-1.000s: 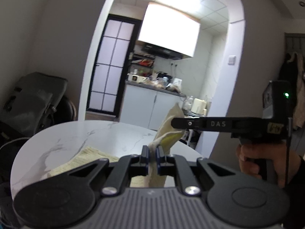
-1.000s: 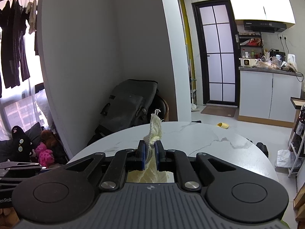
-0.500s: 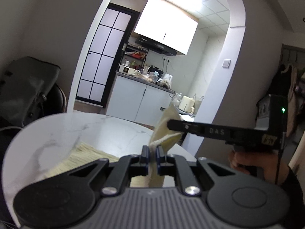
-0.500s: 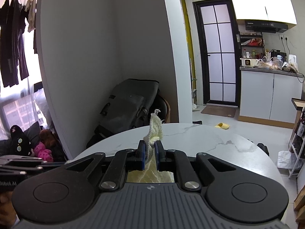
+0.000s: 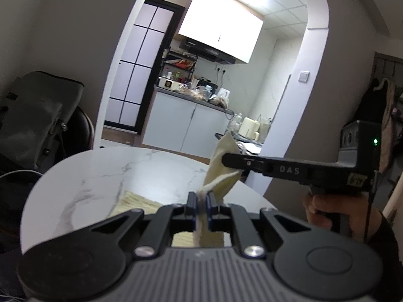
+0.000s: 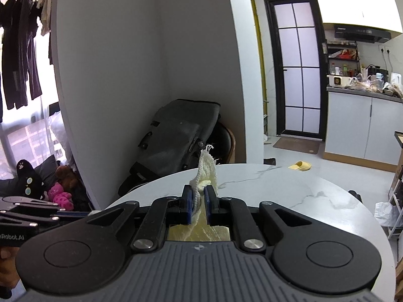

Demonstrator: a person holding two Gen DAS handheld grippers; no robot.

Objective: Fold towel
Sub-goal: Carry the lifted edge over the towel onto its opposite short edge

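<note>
A pale yellow knitted towel (image 5: 136, 202) lies partly on the round white marble table (image 5: 100, 171). My left gripper (image 5: 200, 198) is shut on one towel corner, which sticks up between the pads. My right gripper (image 6: 199, 196) is shut on another corner (image 6: 207, 170), held above the table; the towel hangs below it (image 6: 201, 232). In the left wrist view the right gripper (image 5: 228, 161) reaches in from the right, clamped on the raised towel edge (image 5: 221, 156). The left gripper's fingers (image 6: 37, 212) show at the left edge of the right wrist view.
A grey bag (image 6: 176, 138) rests on a chair behind the table by the wall. A kitchen counter and white cabinets (image 5: 186, 125) stand beyond the arch. Soft toys (image 6: 59, 191) lie on the floor at left. A shelf rack (image 6: 396, 201) stands right of the table.
Both grippers stay shut on the towel corners. The left wrist view has swung and come closer to the table; the right gripper sits lower in it. The right wrist view has barely shifted.
</note>
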